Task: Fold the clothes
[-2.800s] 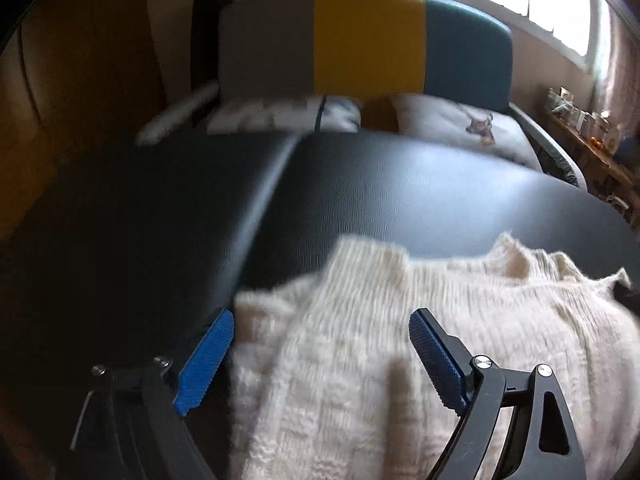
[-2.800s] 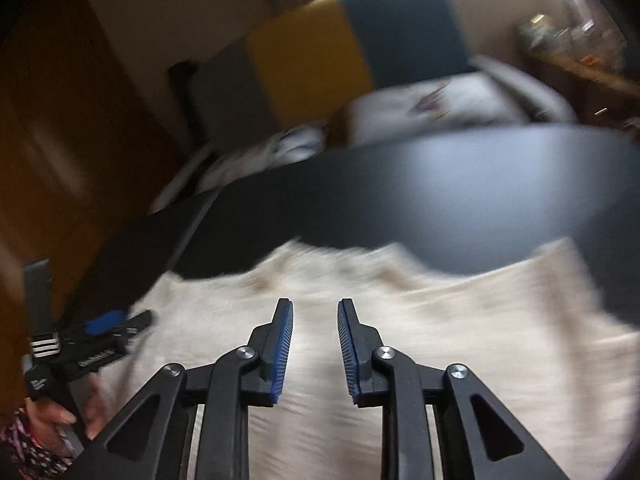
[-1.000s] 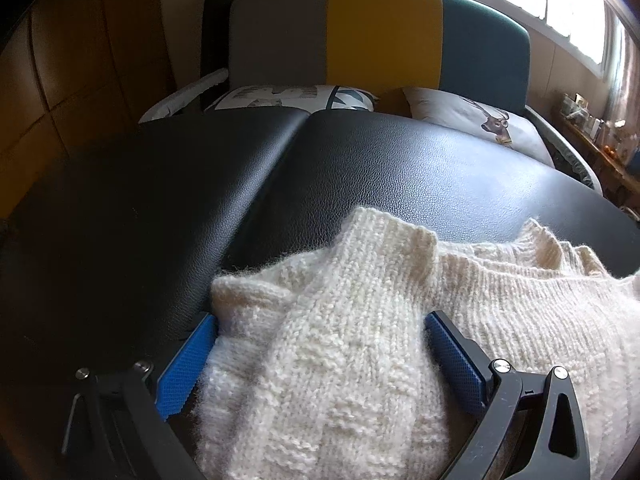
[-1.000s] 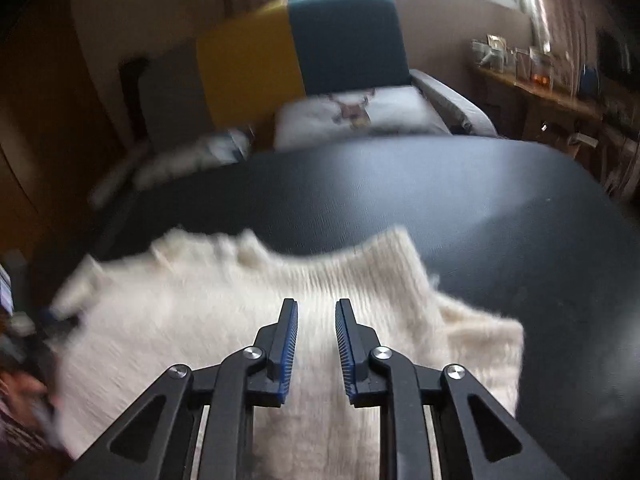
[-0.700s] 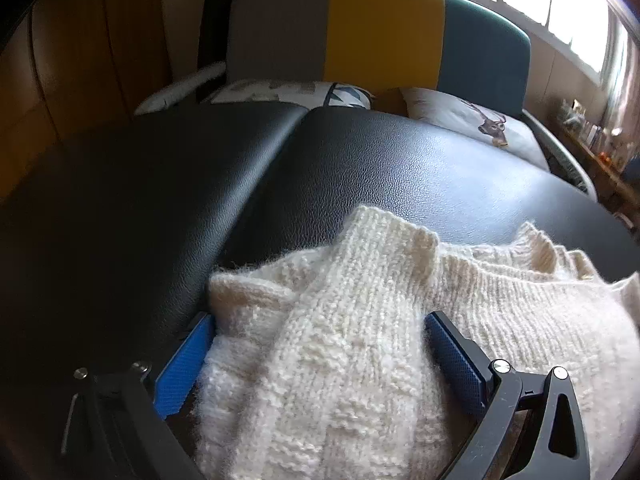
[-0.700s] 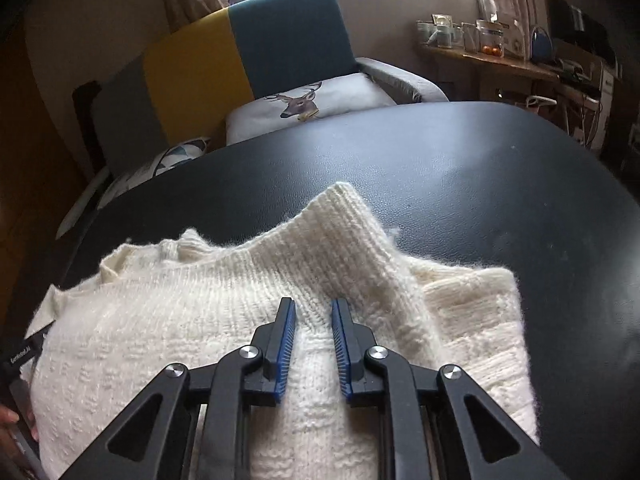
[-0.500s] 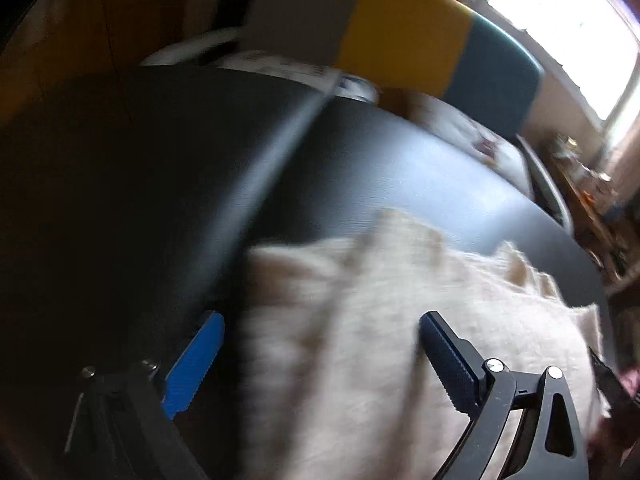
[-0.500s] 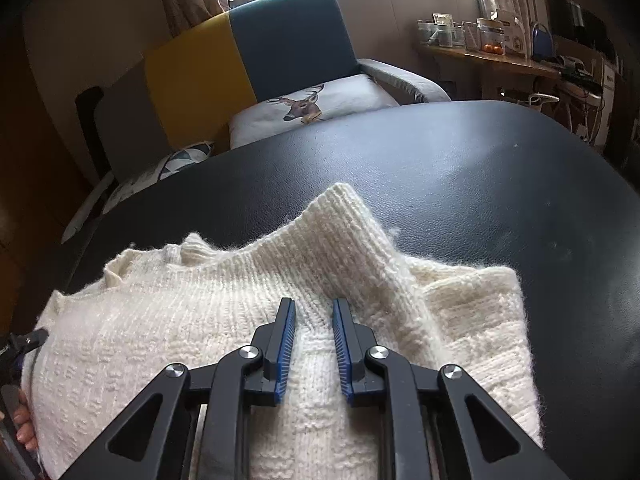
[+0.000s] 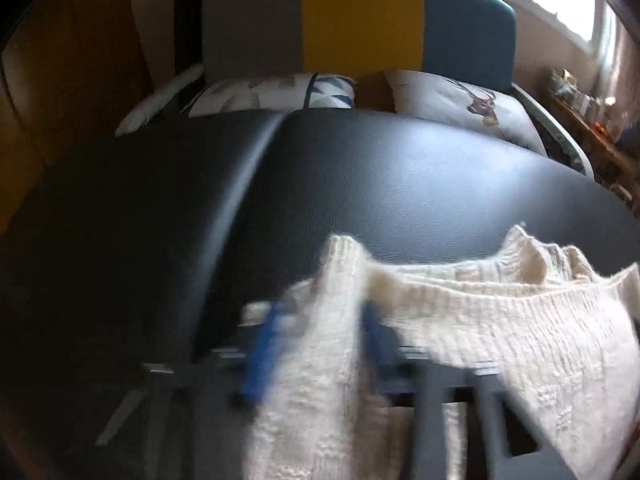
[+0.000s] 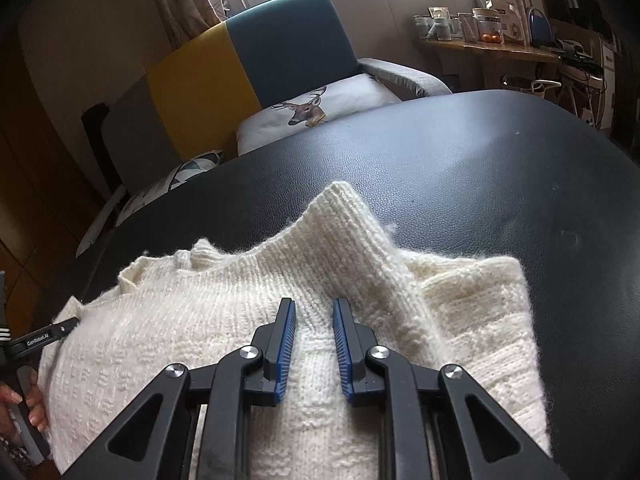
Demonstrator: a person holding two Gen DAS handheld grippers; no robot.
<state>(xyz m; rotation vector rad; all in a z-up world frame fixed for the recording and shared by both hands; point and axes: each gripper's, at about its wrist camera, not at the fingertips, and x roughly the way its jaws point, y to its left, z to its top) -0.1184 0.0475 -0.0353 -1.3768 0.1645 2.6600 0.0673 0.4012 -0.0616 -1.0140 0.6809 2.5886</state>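
Observation:
A cream knitted sweater point(image 9: 500, 328) lies partly folded on the black padded table point(image 9: 360, 184). My left gripper point(image 9: 320, 340) is blurred and its jaws are closing on a bunched fold at the sweater's left edge; the cloth fills the gap between the blue pads and hangs lifted off the table. In the right wrist view the sweater point(image 10: 200, 320) has one sleeve folded across its body. My right gripper point(image 10: 314, 308) rests over that sleeve with a narrow gap between its pads and nothing pinched. The left gripper's body point(image 10: 44, 338) and a hand point(image 10: 24, 404) show at the far left.
Behind the table stands a grey, yellow and teal sofa point(image 9: 360, 12) with a deer-print cushion point(image 10: 312, 108). A wooden shelf with jars point(image 10: 480, 28) runs along the right wall. Bare black tabletop point(image 10: 480, 168) stretches beyond and to the right of the sweater.
The left gripper's jaws went from wide around the sweater's edge to nearly together on a fold, and lifted it. The right gripper settled low over the folded sleeve and stayed there.

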